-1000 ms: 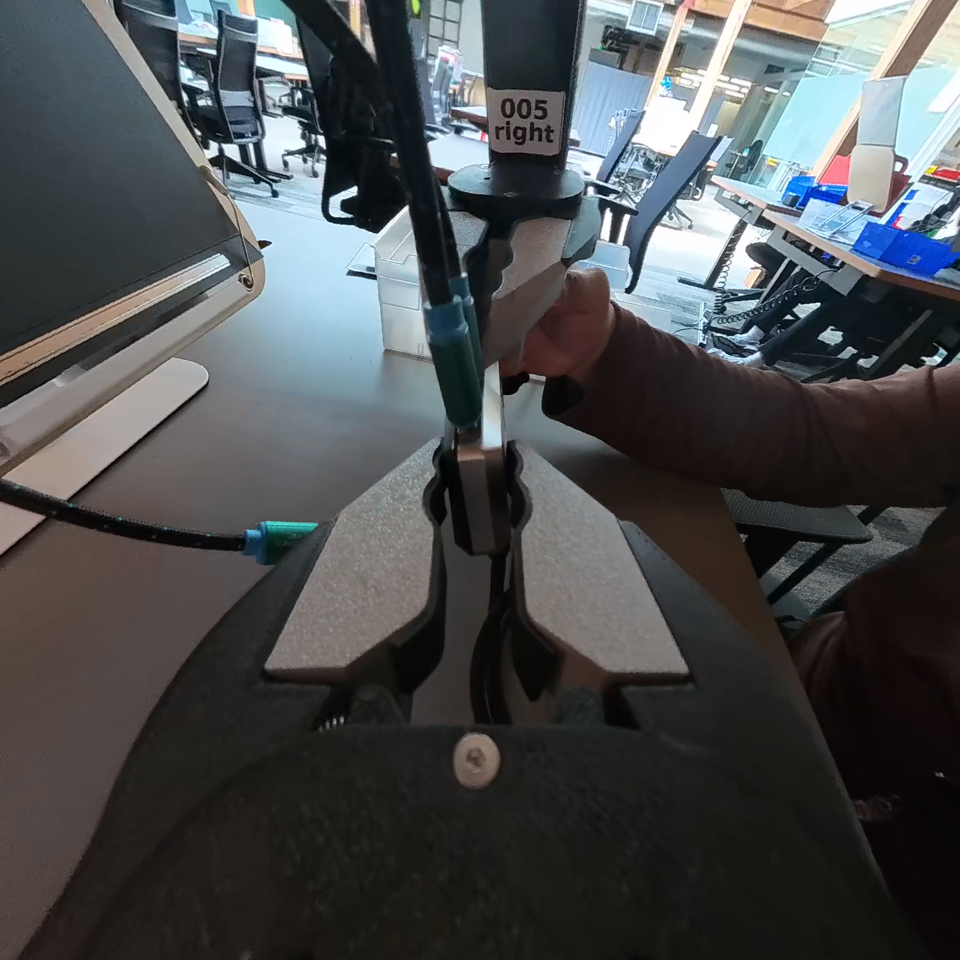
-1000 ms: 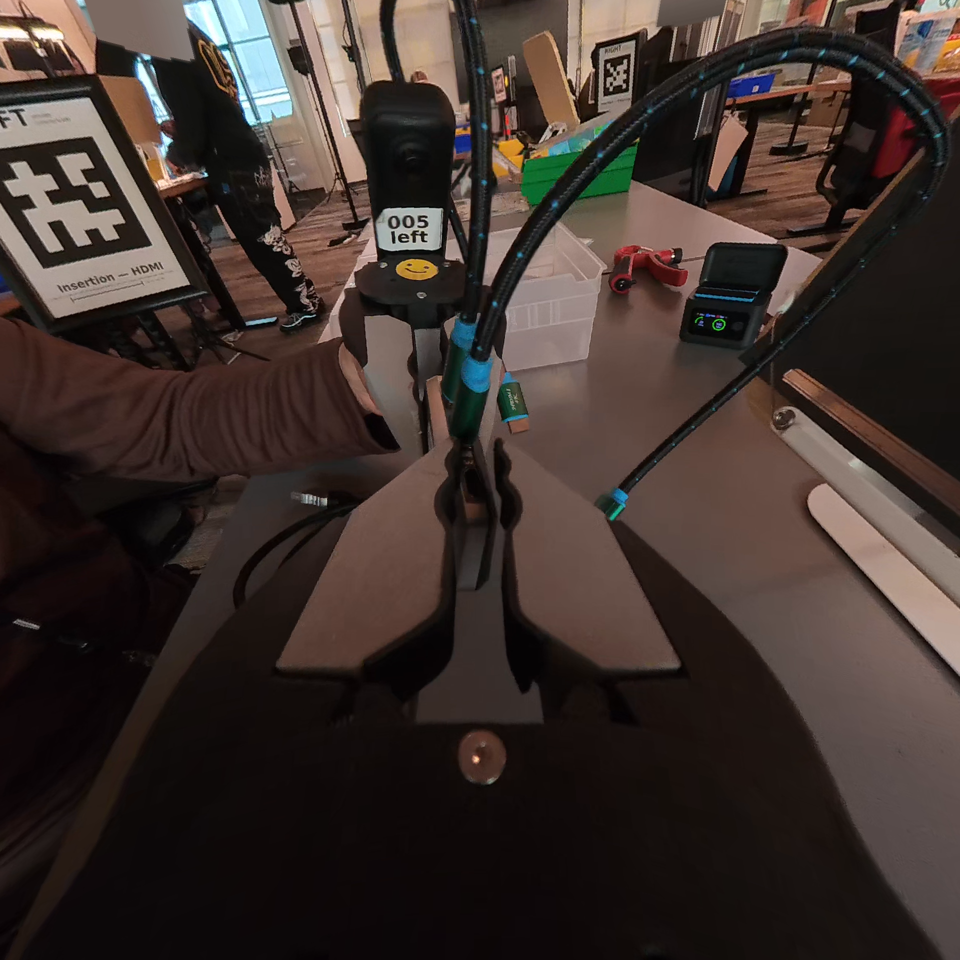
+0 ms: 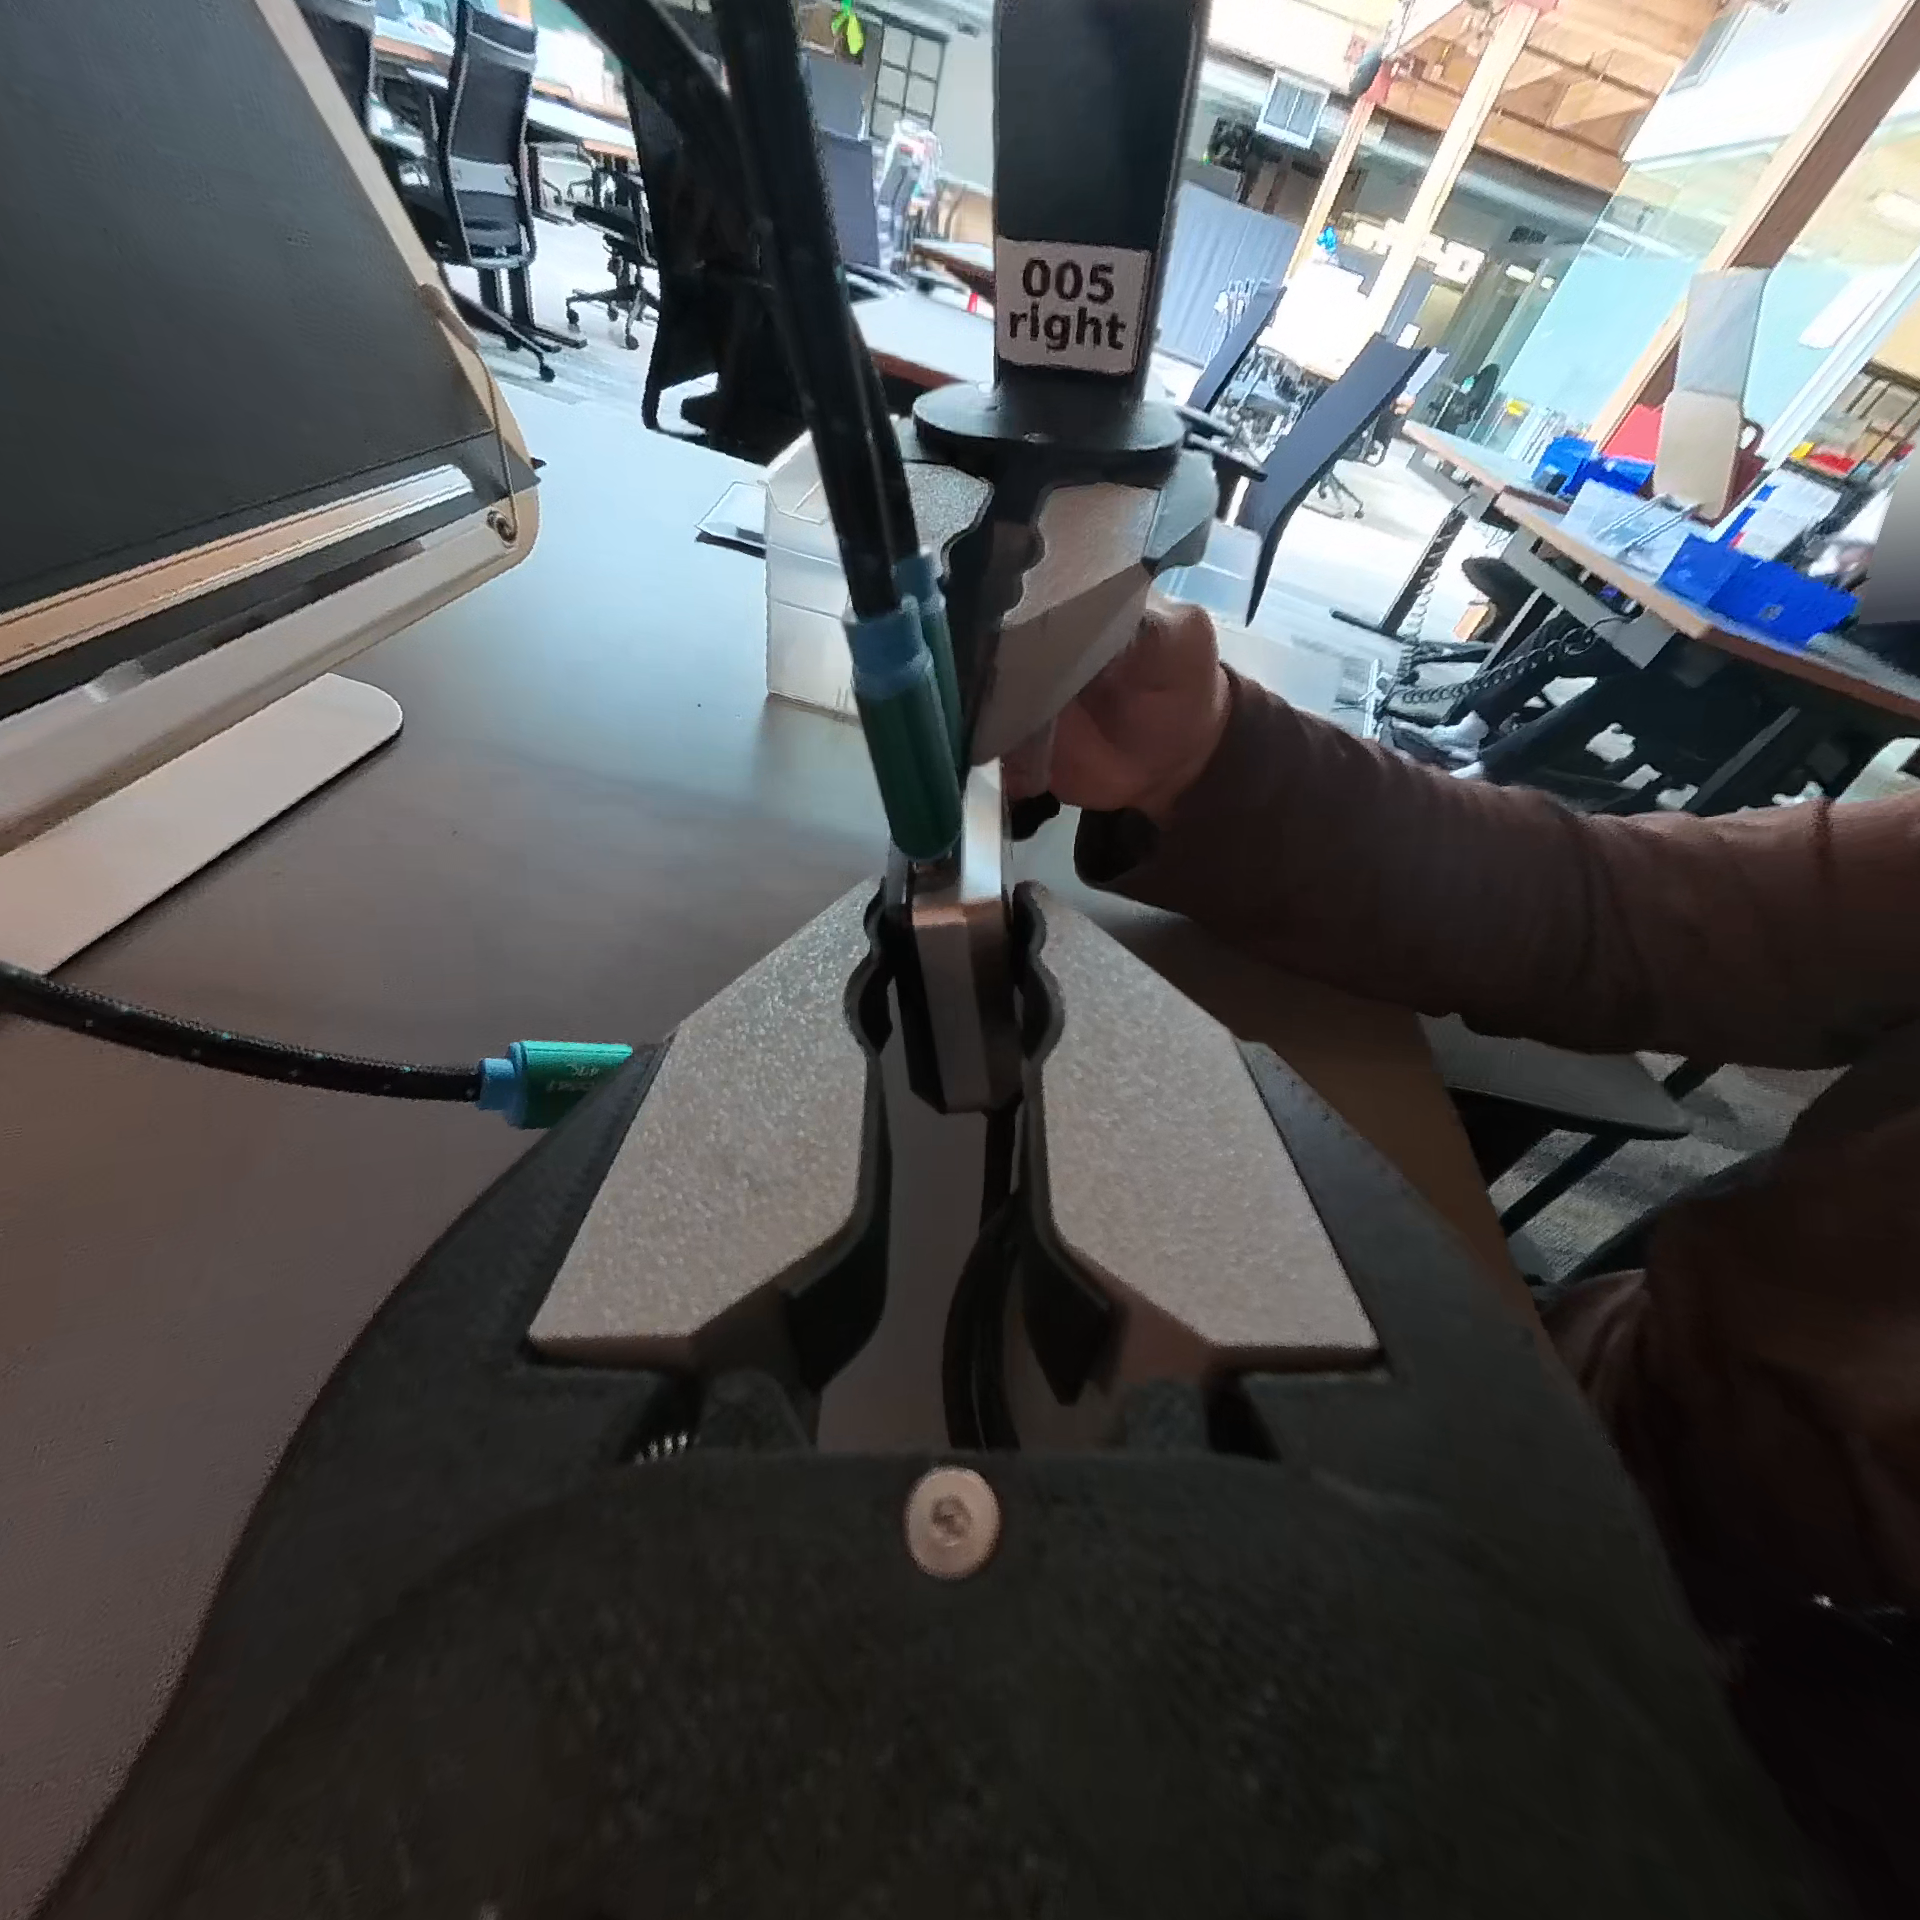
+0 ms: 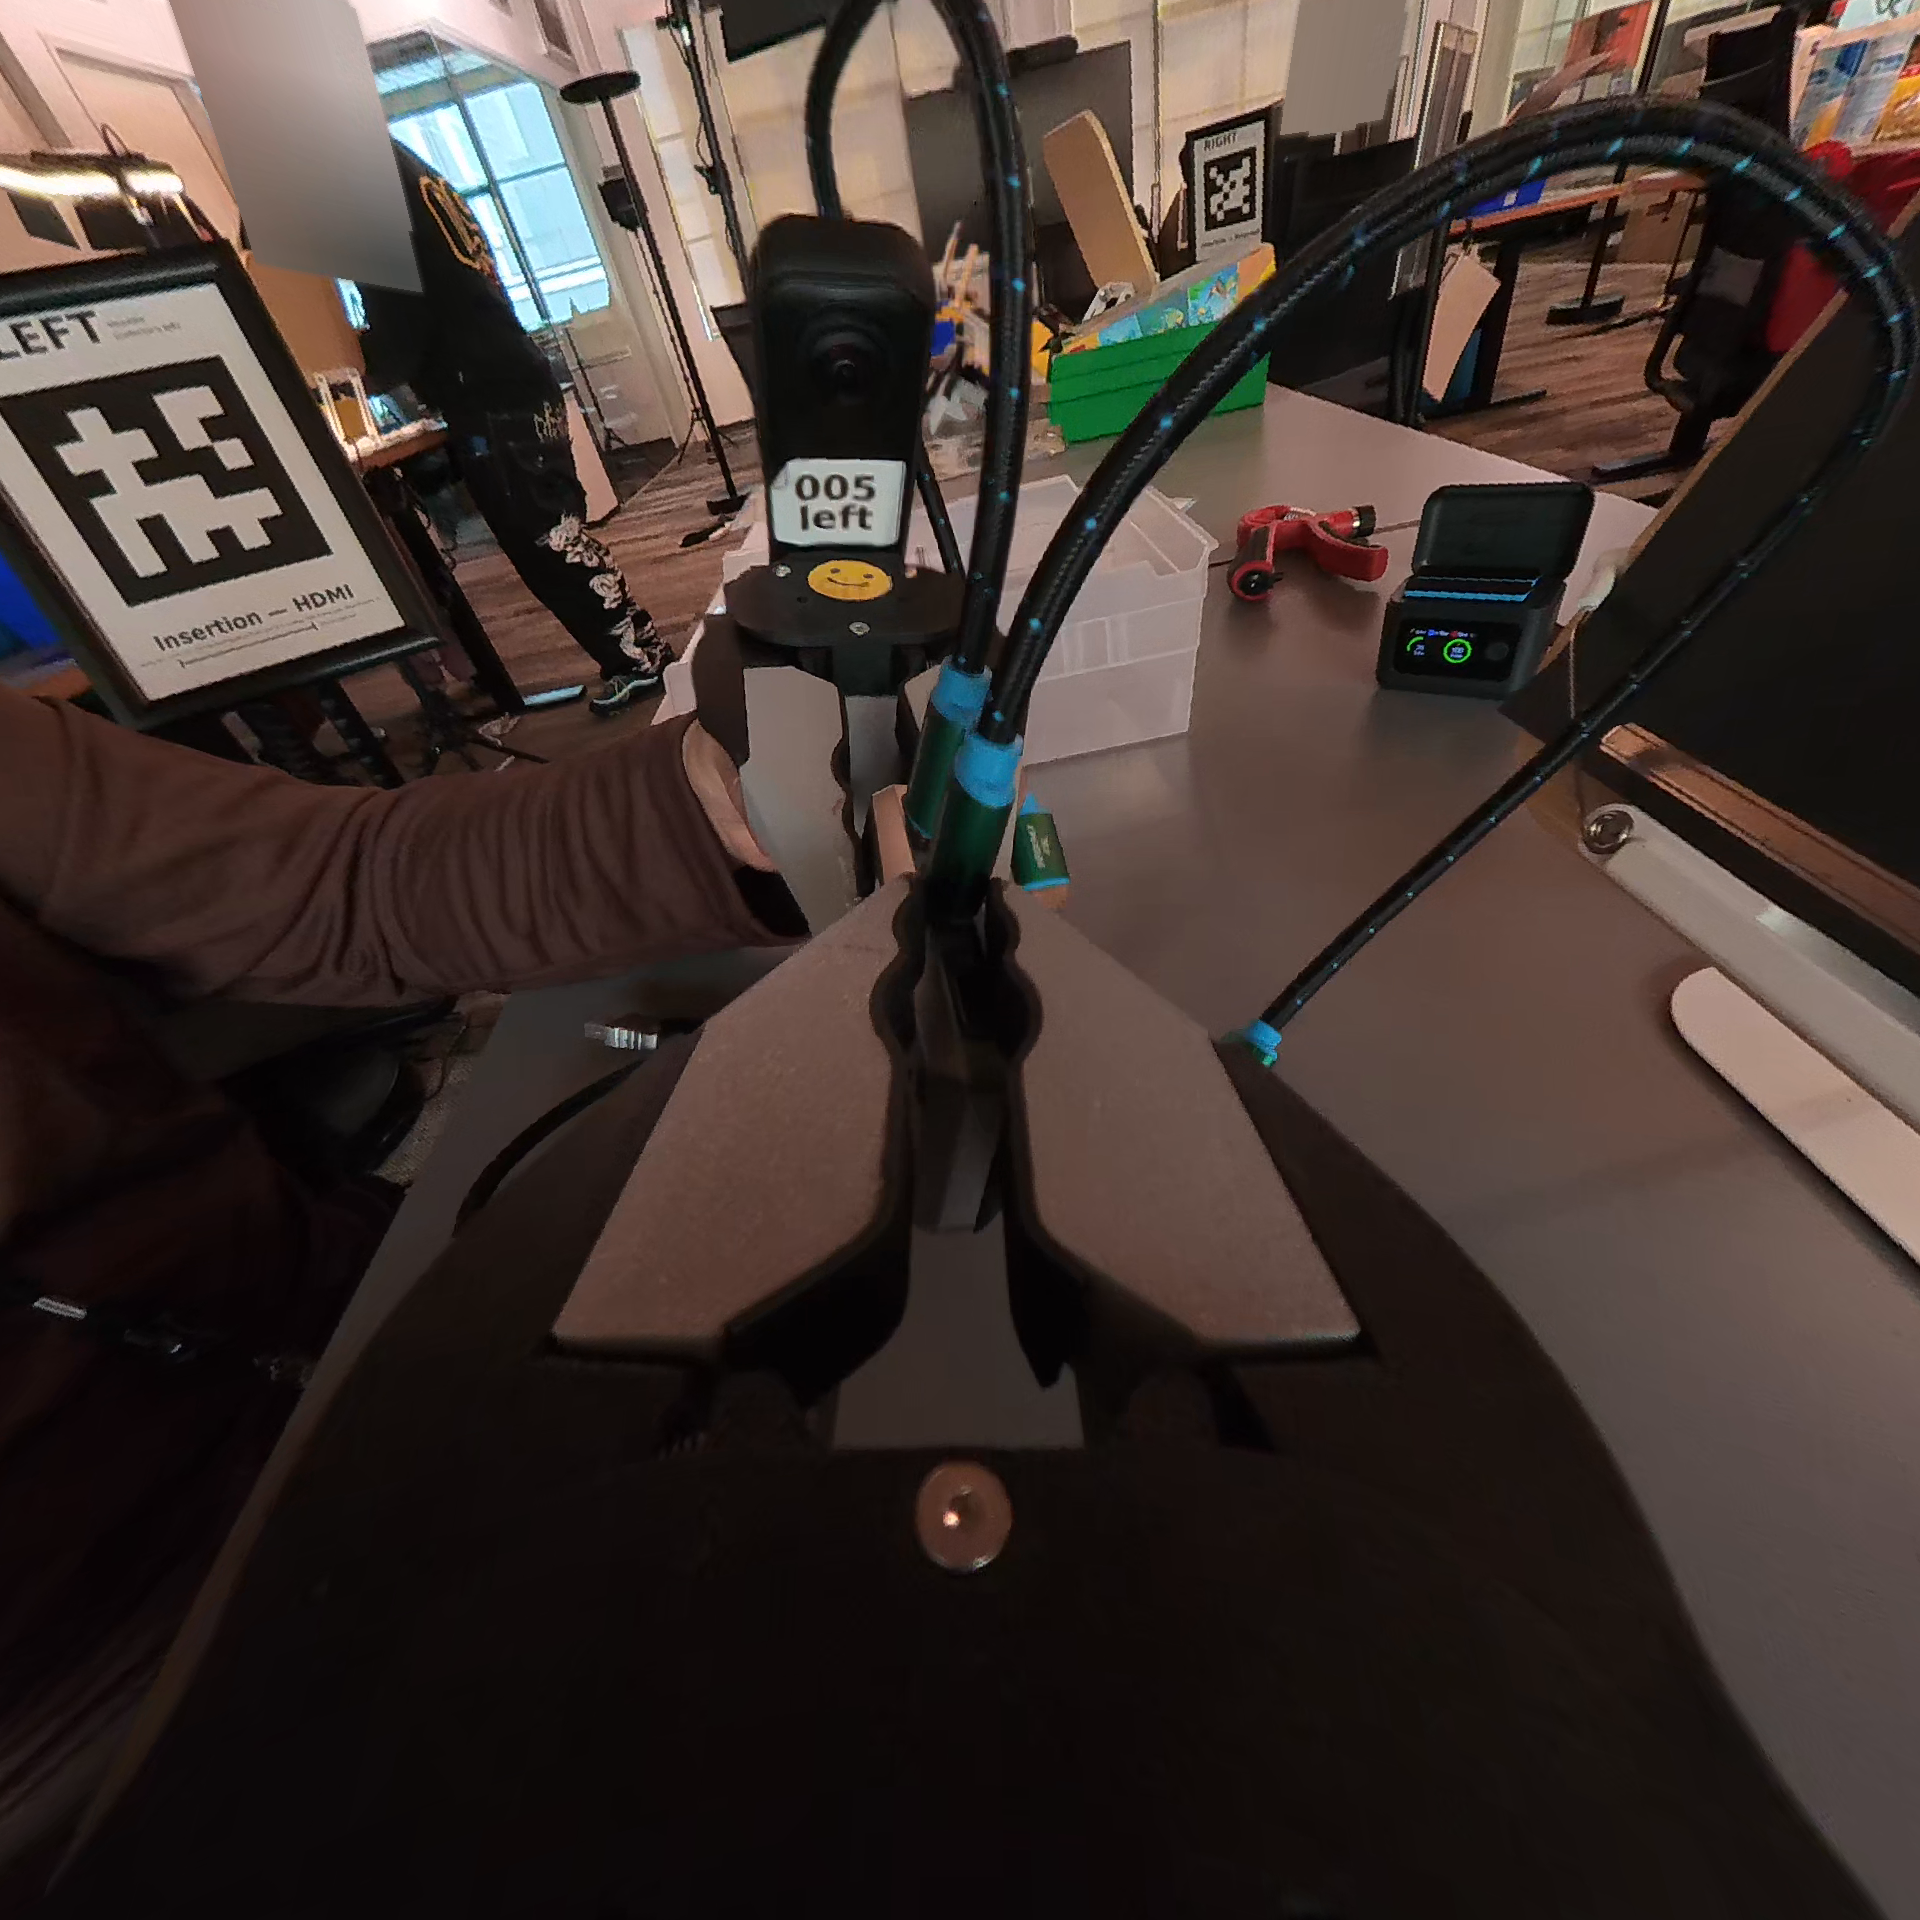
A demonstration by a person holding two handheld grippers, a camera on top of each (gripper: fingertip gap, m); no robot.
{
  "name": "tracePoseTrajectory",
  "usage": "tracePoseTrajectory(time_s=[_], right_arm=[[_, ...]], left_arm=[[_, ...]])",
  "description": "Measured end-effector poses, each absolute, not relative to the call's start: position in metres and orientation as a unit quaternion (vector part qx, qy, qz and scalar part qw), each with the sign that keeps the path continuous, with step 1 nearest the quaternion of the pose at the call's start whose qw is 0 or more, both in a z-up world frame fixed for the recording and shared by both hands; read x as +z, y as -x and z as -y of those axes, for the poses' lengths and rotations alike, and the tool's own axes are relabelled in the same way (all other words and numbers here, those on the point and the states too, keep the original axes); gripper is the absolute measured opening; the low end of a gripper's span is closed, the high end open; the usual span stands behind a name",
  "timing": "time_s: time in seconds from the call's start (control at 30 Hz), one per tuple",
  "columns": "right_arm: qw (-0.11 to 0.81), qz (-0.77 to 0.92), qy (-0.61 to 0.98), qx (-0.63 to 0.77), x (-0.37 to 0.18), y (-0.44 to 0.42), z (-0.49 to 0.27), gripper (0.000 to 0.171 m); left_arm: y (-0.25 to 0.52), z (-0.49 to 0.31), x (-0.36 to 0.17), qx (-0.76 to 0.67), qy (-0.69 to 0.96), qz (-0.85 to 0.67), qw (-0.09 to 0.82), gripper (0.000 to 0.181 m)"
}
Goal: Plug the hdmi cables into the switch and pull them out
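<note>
A flat grey HDMI switch is held on edge above the table. My left gripper is shut on one end of it. My right gripper faces it from the far side and is shut on the other end. Two green HDMI plugs with blue collars sit in the switch; they also show in the right wrist view. Their black braided cables arch upward. A loose green plug lies on the table beside my left gripper. Another cable end lies by my right gripper.
A monitor on a silver stand stands close along one side of the table. A clear plastic box, a red clamp and a black case with a lit screen sit behind. A person stands by a framed sign. Only a small space, under 4 cm, lies between the two pairs of fingers.
</note>
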State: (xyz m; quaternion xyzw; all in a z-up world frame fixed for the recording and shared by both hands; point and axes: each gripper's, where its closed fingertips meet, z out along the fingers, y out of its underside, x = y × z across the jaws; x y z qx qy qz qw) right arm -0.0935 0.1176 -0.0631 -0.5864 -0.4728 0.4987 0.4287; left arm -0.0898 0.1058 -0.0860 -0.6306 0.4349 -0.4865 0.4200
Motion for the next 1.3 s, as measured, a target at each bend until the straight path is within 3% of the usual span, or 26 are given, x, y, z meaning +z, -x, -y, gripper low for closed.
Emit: tracePoseTrajectory(time_s=[0.87, 0.93, 1.0, 1.3], right_arm=[[0.472, 0.351, 0.562, 0.582, -0.048, 0.111, -0.124, 0.006], [0.508, 0.263, 0.516, 0.637, -0.02, 0.099, -0.133, 0.005], [0.485, 0.265, 0.505, 0.663, -0.014, 0.092, -0.133, 0.006], [0.528, 0.302, 0.527, 0.593, -0.011, 0.068, -0.137, 0.005]], left_arm=[[0.091, -0.113, -0.074, -0.55, 0.627, -0.366, 0.412, 0.019], [0.078, -0.104, -0.092, -0.518, 0.641, -0.407, 0.393, 0.02], [0.066, -0.101, -0.106, -0.476, 0.652, -0.436, 0.398, 0.02], [0.069, -0.106, -0.099, -0.48, 0.641, -0.425, 0.422, 0.021]])
